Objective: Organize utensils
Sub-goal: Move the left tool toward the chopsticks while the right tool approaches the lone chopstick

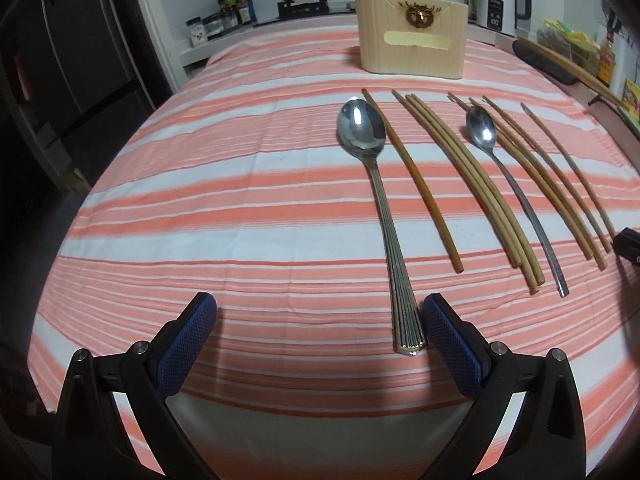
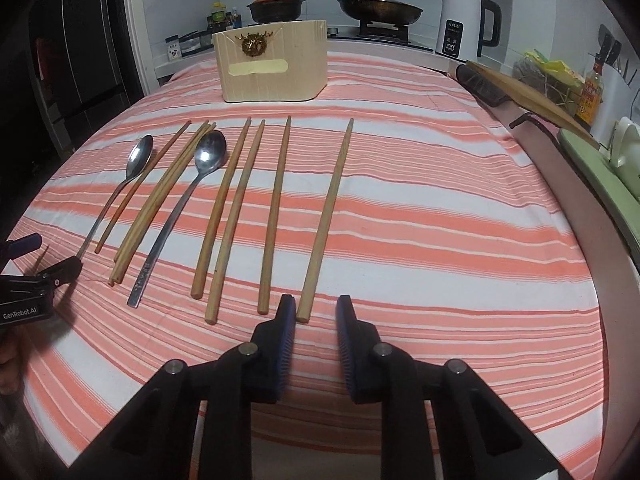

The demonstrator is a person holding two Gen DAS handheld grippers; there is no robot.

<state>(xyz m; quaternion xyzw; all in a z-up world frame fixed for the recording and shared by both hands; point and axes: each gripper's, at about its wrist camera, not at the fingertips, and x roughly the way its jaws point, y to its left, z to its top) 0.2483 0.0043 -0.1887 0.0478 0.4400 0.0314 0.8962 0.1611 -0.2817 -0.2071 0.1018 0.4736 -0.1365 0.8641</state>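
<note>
Two steel spoons and several wooden chopsticks lie side by side on a pink-and-white striped cloth. In the left wrist view the large spoon [image 1: 384,200] lies with its handle end between the fingers of my open left gripper [image 1: 320,312], close to the right finger. The smaller spoon [image 1: 508,184] lies among the chopsticks [image 1: 472,188] to the right. In the right wrist view my right gripper [image 2: 316,308] is open, its tips flanking the near end of the rightmost chopstick [image 2: 326,220]. A beige wooden holder box [image 2: 272,66] stands at the back. The left gripper [image 2: 24,280] shows at the left edge.
The cloth [image 2: 440,220] covers the table. Behind it are a stove with a clay pot [image 2: 276,6], a pan [image 2: 380,10] and a white kettle [image 2: 464,24]. A wooden board [image 2: 528,96] and bottles stand along the right side.
</note>
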